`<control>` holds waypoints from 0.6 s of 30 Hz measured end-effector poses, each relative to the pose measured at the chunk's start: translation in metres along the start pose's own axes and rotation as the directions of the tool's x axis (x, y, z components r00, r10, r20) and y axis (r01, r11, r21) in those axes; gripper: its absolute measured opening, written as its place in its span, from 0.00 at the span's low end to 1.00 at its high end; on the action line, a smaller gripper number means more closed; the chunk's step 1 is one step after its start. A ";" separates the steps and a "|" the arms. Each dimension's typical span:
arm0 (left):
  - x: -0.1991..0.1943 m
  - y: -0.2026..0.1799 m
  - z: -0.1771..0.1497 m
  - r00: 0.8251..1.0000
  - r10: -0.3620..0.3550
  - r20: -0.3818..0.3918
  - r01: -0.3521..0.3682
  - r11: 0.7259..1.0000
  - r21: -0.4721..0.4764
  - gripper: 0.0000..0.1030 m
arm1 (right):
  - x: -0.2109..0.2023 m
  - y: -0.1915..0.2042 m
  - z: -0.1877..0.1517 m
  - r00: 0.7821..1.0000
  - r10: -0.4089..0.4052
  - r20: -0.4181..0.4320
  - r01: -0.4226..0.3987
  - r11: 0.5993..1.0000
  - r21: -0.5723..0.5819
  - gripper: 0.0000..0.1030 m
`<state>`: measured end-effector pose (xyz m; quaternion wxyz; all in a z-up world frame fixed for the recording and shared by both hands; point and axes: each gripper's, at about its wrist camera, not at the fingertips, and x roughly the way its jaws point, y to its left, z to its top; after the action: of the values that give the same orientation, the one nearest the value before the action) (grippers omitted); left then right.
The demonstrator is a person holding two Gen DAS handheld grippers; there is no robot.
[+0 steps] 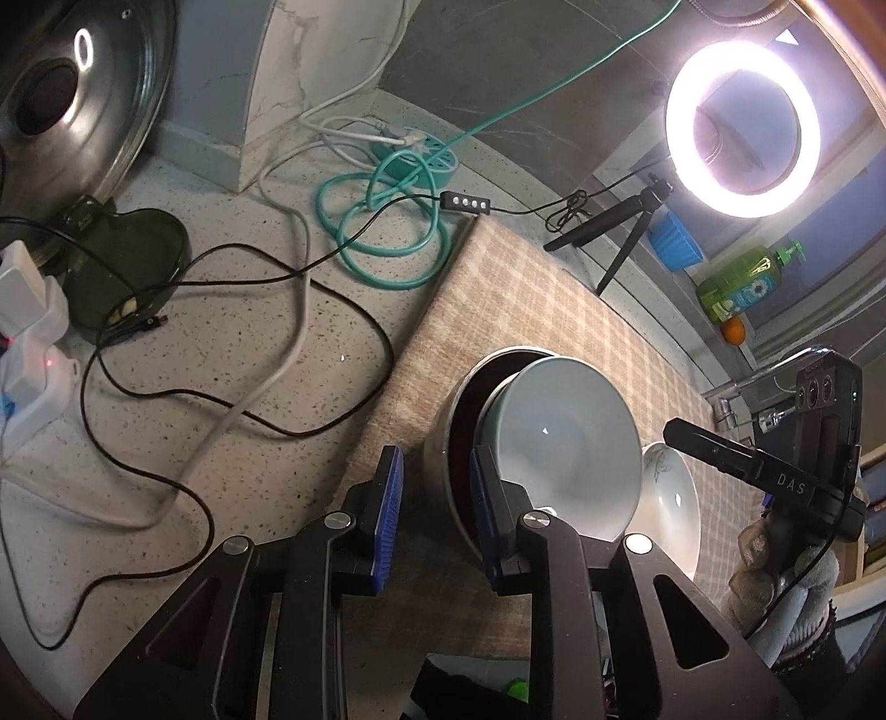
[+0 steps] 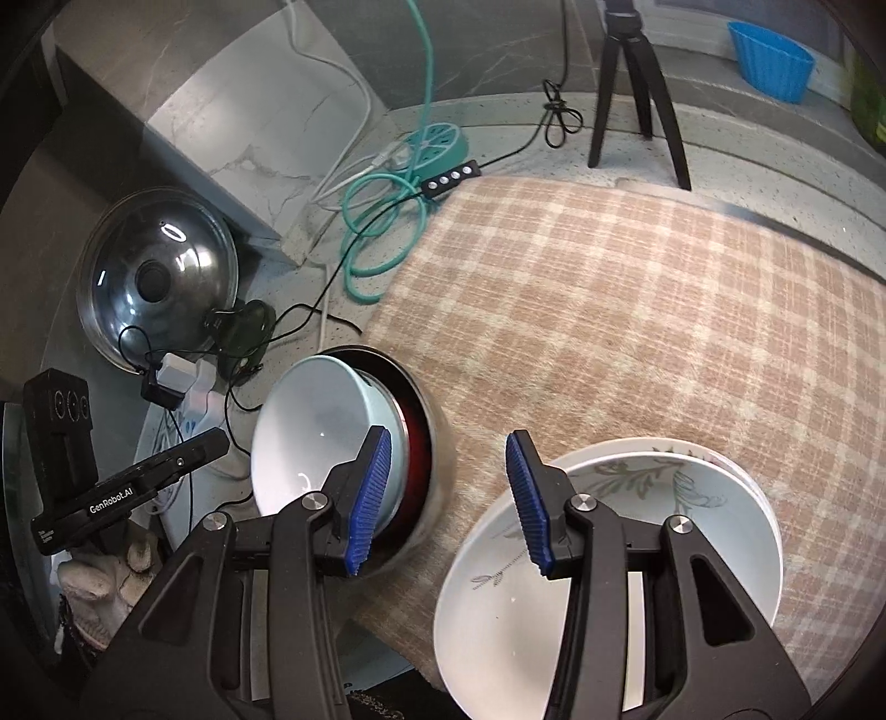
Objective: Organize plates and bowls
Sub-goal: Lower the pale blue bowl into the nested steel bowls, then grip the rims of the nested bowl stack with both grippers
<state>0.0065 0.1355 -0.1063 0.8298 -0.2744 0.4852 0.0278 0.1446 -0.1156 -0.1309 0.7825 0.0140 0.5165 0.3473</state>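
On the checked mat (image 1: 526, 299) stands a steel bowl (image 1: 437, 459) with a red inside, and a pale bowl (image 1: 565, 437) is nested in it. My left gripper (image 1: 437, 507) straddles the steel bowl's near rim. Its right pad lies inside the bowl and its left pad stands clear of the outer wall, so it is open. A white floral bowl (image 2: 637, 476) sits on another dish to the right of the steel bowl (image 2: 437, 443). My right gripper (image 2: 448, 493) hovers open between the two stacks, its right finger over the floral bowl's rim, nothing between its pads.
A teal cable coil (image 1: 382, 232), black and white cords and a power strip lie on the speckled counter to the left. A pot lid (image 2: 158, 277) leans at the far left. A ring light (image 1: 742, 122) on a tripod (image 2: 637, 83), a blue cup (image 2: 769, 52) and a soap bottle (image 1: 736, 282) stand behind the mat (image 2: 609, 304).
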 end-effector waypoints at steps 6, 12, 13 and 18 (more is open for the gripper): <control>0.005 0.002 -0.003 1.000 -0.004 -0.014 0.004 1.000 -0.004 0.22 | 0.009 -0.011 -0.007 0.999 0.022 -0.037 -0.021 0.999 0.034 0.44; 0.011 0.001 -0.006 0.999 -0.018 -0.030 0.018 1.000 -0.006 0.22 | 0.018 -0.008 -0.010 0.998 0.037 -0.057 -0.035 0.999 0.034 0.38; 0.012 0.001 -0.006 0.999 -0.015 -0.031 0.015 1.000 -0.005 0.22 | 0.020 -0.007 -0.011 0.997 0.038 -0.061 -0.036 0.999 0.033 0.36; 0.016 0.001 -0.007 0.999 -0.019 -0.039 0.018 1.000 -0.004 0.20 | 0.026 -0.002 -0.011 0.996 0.038 -0.080 -0.036 0.999 0.021 0.30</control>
<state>0.0090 0.1293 -0.1222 0.8198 -0.2808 0.4988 0.0155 0.1424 -0.1068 -0.1581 0.7544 0.0173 0.5506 0.3571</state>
